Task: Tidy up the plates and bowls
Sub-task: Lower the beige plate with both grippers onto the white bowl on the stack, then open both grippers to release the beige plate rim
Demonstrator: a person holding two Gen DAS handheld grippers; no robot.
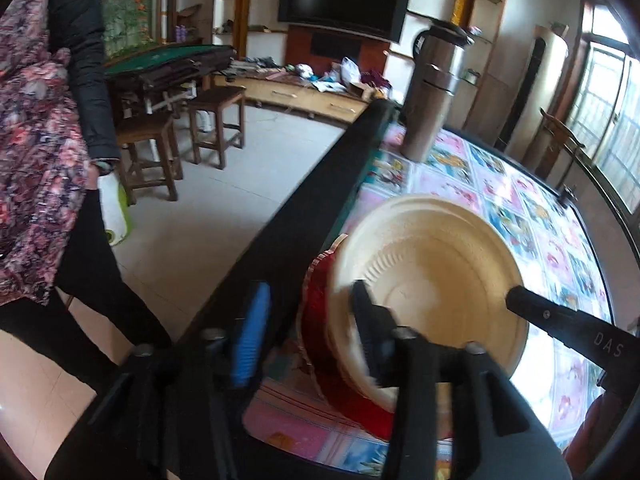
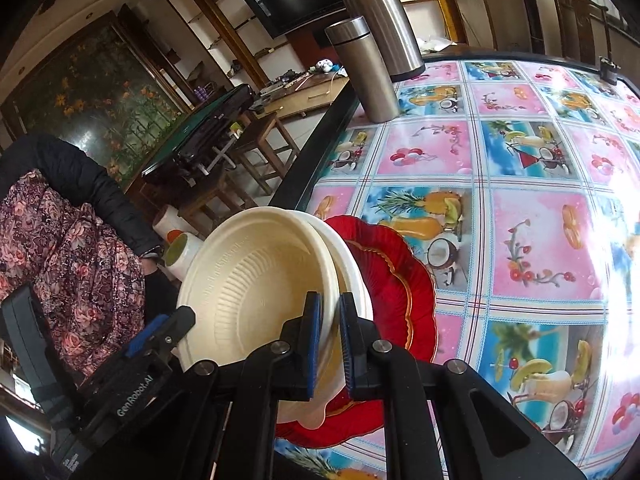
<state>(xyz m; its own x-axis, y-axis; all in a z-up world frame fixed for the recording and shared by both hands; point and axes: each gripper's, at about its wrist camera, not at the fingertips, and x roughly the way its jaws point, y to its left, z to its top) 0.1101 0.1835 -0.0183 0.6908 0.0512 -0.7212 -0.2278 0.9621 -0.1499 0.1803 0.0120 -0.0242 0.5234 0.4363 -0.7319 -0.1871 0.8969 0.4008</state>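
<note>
One gripper (image 2: 152, 344) reads "GenRobot.AI", another (image 1: 516, 296) "DAS".

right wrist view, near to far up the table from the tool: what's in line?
right tool clamped on the cream bowl → red plate → small steel flask → large steel flask.
</note>
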